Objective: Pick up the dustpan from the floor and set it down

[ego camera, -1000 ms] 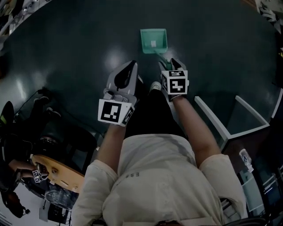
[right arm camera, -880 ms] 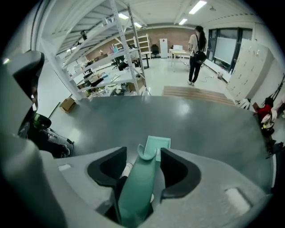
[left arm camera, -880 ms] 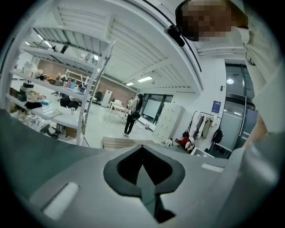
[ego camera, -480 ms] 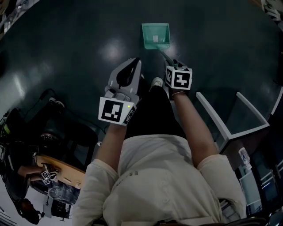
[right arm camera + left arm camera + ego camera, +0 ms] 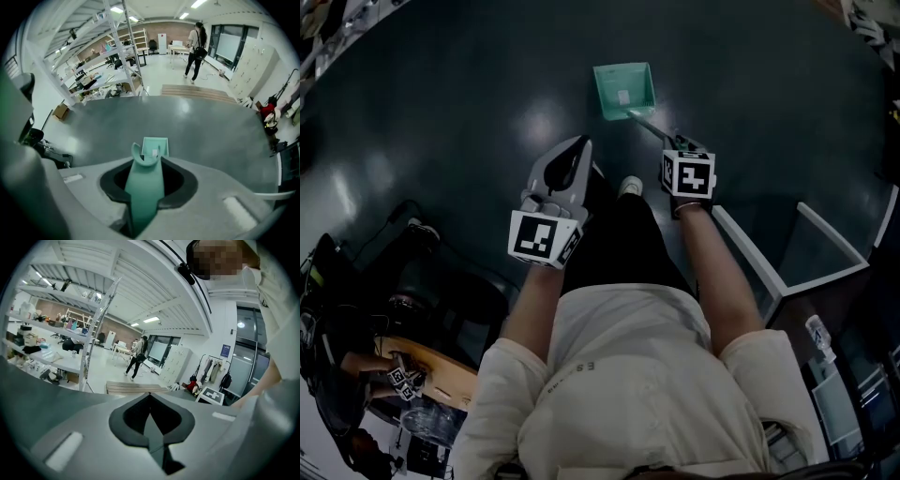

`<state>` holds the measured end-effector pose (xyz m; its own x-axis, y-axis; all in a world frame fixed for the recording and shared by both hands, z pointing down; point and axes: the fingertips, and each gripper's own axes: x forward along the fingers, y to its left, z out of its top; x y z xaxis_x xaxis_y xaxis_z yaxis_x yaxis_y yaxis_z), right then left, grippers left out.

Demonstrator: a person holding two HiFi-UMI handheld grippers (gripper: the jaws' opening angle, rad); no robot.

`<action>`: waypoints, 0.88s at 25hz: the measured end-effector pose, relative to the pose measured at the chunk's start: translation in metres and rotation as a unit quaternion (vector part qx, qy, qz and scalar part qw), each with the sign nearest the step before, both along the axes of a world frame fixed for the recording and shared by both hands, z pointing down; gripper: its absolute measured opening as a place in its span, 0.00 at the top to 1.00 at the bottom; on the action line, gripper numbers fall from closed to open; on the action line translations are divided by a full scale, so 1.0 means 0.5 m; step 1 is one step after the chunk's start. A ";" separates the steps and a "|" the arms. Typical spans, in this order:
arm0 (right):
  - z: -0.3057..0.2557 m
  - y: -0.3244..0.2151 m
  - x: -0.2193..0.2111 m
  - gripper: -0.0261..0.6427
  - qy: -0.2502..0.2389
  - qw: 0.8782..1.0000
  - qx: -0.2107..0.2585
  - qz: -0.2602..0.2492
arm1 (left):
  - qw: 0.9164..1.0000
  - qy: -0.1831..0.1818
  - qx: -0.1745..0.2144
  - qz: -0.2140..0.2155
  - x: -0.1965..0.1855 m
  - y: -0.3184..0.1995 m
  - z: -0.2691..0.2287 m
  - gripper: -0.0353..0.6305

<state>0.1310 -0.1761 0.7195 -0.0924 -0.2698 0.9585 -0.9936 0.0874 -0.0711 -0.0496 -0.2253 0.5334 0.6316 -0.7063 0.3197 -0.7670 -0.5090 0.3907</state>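
My right gripper [image 5: 681,142] points steeply down at the centre of the head view, where its marker cube [image 5: 688,174] hides the tips. In its own view the jaws have just been closing and now clamp the handle [image 5: 143,187] of the teal plastic dustpan [image 5: 624,90]. The pan lies on the dark floor [image 5: 441,112] at top centre. My left gripper [image 5: 578,145] sits just to the left, jaws together and empty. The dim light makes the thin handle hard to trace from above.

Floor [image 5: 469,103] open far-L, far-R & round the dustpan [image 5: 624,89], mid-floor twd far edge. White frame [image 5: 748,248] blocks near-R side. Dark gear w/ cables [image 5: 422,272] crowds near-L. Person's shoe [image 5: 629,185] & legs fill near-middle.
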 end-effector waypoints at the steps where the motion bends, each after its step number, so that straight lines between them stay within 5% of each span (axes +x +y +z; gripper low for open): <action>1: -0.018 0.002 0.002 0.85 -0.003 1.000 0.005 -0.005 | 1.000 -0.001 0.006 -0.001 -0.003 0.004 -0.008 0.92; 12: -0.278 0.054 0.015 0.85 -0.006 0.992 0.109 -0.069 | 0.996 -0.015 0.088 -0.006 -0.011 0.067 -0.175 0.92; 22: -0.448 0.155 0.098 0.85 -0.027 0.977 0.207 -0.045 | 0.989 -0.026 0.145 -0.022 0.021 0.183 -0.283 0.92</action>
<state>0.1800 -0.0985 0.4955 -0.1815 -0.6216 0.7620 -0.9763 0.2066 -0.0640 -0.0390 -0.1337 0.3917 0.5869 -0.7989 0.1313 -0.8056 -0.5599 0.1938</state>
